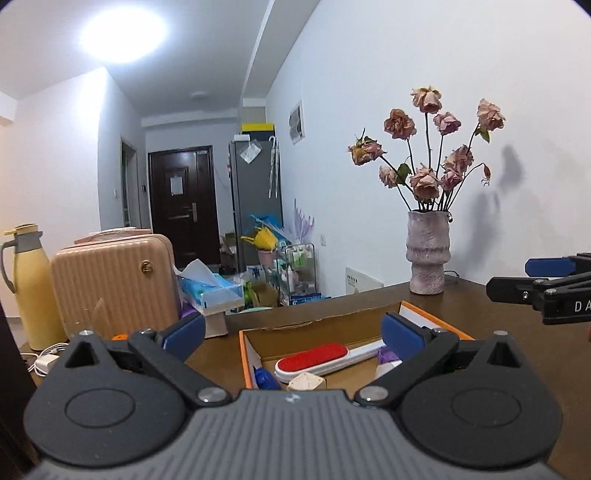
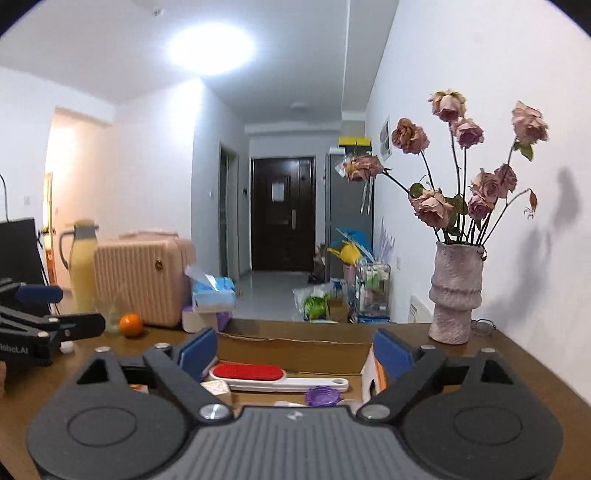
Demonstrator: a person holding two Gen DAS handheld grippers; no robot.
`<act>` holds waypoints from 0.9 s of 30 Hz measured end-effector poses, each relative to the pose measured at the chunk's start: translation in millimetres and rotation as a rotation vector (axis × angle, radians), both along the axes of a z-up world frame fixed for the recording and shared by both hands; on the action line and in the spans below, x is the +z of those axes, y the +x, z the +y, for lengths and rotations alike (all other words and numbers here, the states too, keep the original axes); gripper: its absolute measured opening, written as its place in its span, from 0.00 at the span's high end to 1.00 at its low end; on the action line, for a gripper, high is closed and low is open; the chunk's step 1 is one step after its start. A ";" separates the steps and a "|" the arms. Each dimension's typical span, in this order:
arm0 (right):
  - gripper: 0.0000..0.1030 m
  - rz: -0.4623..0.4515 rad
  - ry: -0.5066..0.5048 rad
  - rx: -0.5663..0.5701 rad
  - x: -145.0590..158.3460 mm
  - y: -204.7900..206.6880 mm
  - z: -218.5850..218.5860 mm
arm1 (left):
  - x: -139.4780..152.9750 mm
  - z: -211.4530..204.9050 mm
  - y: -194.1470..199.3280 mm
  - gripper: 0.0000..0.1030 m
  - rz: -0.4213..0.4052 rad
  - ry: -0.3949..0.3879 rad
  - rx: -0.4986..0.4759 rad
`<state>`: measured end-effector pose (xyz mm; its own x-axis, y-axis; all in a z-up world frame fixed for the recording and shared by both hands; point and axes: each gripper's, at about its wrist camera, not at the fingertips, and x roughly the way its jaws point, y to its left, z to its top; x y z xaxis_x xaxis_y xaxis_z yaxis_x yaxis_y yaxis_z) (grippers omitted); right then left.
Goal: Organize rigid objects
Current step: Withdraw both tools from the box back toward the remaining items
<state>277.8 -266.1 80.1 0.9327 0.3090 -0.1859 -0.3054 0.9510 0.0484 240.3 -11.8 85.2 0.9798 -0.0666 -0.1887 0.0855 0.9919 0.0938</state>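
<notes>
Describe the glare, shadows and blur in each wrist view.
Left wrist view: the ceiling light blows out to a white patch, and the flowers cast soft grey shadows on the wall to their right. Right wrist view: the same lamp glare, similar wall shadows; the yellow flask at left looks smeared; straight edges bow toward the rim.
</notes>
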 end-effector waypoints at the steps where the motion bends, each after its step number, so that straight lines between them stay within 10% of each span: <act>1: 0.11 0.001 0.009 0.002 -1.6 -4.8 -0.1 | -2.4 -0.4 -4.2 0.00 0.007 0.003 0.001; 15: 0.10 -0.035 -0.049 -0.001 -1.0 -65.4 7.1 | -10.4 -0.8 -72.2 0.00 -0.041 0.009 -0.010; 27: 0.09 0.116 -0.032 0.009 -93.9 -145.8 -20.1 | -84.9 12.0 -142.0 0.00 0.064 -0.014 -0.002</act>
<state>131.9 -286.2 -13.8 0.9015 0.3093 -0.3027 -0.3079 0.9499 0.0535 98.3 0.2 0.2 0.9655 -0.0720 -0.2502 0.0931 0.9929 0.0737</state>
